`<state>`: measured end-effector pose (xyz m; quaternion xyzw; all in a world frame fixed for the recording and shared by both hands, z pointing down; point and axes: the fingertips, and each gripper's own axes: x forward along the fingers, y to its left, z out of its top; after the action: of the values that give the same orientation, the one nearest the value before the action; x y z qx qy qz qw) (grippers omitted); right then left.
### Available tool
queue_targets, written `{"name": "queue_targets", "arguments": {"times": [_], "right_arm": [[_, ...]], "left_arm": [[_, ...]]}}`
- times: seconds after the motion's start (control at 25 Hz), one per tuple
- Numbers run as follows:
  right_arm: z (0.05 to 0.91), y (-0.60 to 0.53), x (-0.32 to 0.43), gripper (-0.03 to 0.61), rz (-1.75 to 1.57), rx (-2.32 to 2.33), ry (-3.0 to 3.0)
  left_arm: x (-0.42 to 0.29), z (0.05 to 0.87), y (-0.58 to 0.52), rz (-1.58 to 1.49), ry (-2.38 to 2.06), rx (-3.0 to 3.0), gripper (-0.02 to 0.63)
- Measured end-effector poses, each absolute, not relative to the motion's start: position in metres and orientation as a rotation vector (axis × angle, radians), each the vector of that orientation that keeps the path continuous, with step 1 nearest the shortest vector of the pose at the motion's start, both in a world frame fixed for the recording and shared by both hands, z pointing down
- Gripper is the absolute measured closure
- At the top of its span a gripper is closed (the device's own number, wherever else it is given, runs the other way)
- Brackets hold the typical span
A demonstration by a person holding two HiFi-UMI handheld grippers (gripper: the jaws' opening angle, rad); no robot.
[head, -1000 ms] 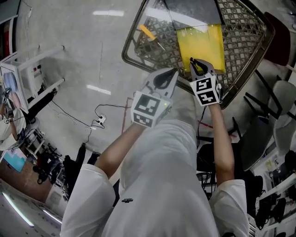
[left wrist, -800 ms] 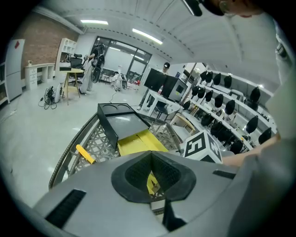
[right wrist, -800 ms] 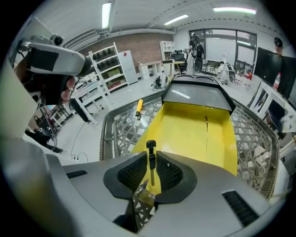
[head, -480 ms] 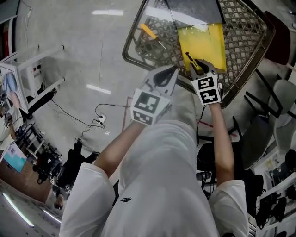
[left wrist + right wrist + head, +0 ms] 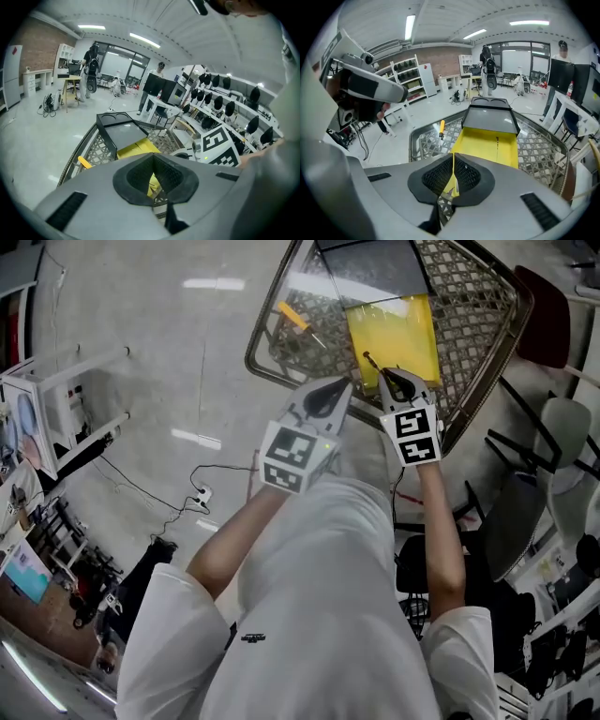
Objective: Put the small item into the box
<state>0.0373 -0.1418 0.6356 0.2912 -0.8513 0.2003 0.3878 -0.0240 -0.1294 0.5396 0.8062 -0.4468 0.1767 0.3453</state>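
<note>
An open yellow box [image 5: 389, 329] [image 5: 487, 143] with a dark lid [image 5: 366, 273] at its far end lies on a metal lattice table [image 5: 469, 324]. A thin dark item [image 5: 370, 363] [image 5: 497, 145] lies inside the box. My right gripper [image 5: 392, 379] [image 5: 453, 159] hovers at the box's near edge, shut, with nothing between its pads. To its left my left gripper [image 5: 330, 395] [image 5: 152, 161] hangs over the table's near rim, also shut and holding nothing. The box [image 5: 133, 149] shows beyond its jaws.
A yellow-handled screwdriver [image 5: 295, 315] [image 5: 441, 129] lies on the table left of the box. Chairs [image 5: 562, 437] stand to the right and a cable [image 5: 202, 488] runs over the floor at the left. People stand far back in the room [image 5: 91, 70].
The thin dark item now shows apart from the right gripper's tips, lying in the yellow box. Both grippers sit slightly further left in the view; the left one has barely moved.
</note>
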Motion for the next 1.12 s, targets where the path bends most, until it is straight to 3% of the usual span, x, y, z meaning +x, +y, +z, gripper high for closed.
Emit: {"name": "queue_targets", "arguments": {"times": [1.12], "right_arm": [[0.386, -0.107, 0.113, 0.58, 0.297, 1.332, -2.408]], "left_arm": [[-0.036, 0.368, -0.1, 0.299, -1.337, 2.341, 0.612]]}}
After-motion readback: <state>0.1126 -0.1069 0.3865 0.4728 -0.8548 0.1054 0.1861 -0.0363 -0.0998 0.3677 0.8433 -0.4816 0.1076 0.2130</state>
